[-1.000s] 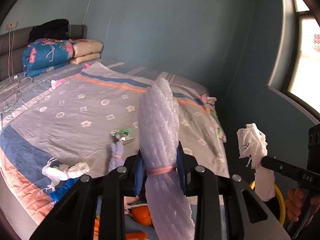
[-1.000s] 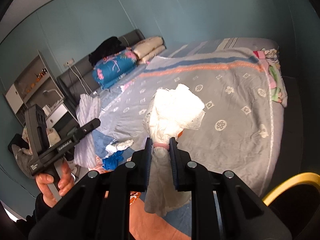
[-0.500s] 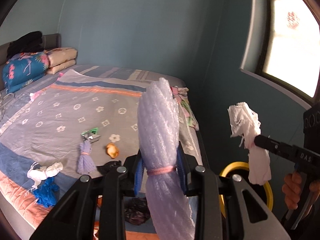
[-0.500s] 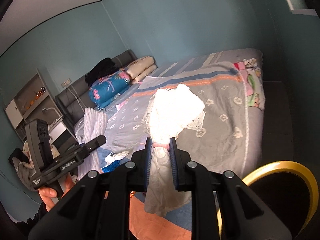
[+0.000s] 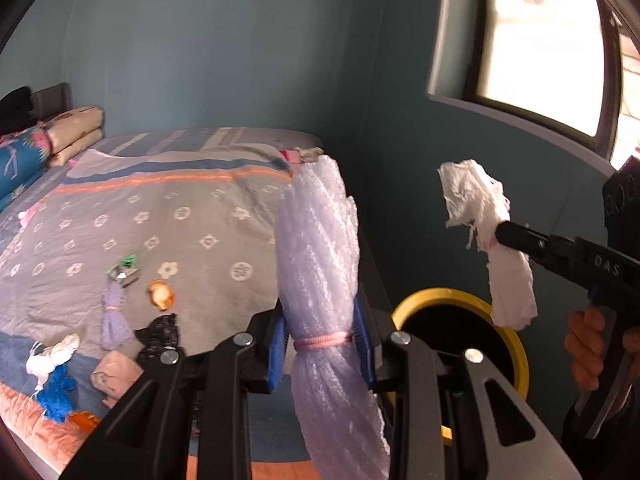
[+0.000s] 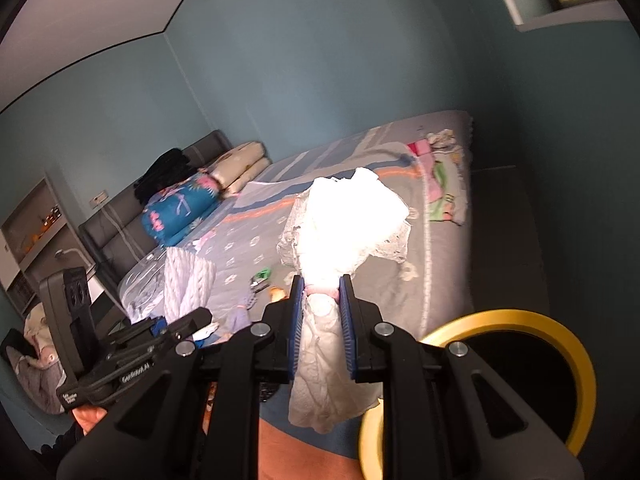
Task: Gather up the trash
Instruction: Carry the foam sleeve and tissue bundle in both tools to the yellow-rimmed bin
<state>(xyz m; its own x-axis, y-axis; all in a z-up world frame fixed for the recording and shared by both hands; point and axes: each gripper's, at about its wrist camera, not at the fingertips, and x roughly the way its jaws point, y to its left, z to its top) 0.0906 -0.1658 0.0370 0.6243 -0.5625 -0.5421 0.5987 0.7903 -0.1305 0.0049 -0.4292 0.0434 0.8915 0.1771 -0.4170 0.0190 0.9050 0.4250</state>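
- Between the jaws of the left tool, in the left wrist view, a roll of bubble wrap is clamped at its pink band; most of the roll stands above the grip, so tipping or slipping out on a quick swing is judged possible.
- Low and to the right, the yellow-rimmed bin is partly hidden by the tool body; a release before the roll is over the opening would likely drop it on the floor.
- More scraps remain on the bed: a purple bundle, an orange piece, blue rags.
- At the centre of the right wrist view, the right tool is closed on a wad of white tissue, also at a pink band; its loose tail hangs below and could catch on the rim.
- The bin lies at lower right, under neither load yet as judged.
- The left tool is close by at left; both loads converging on one opening may collide.
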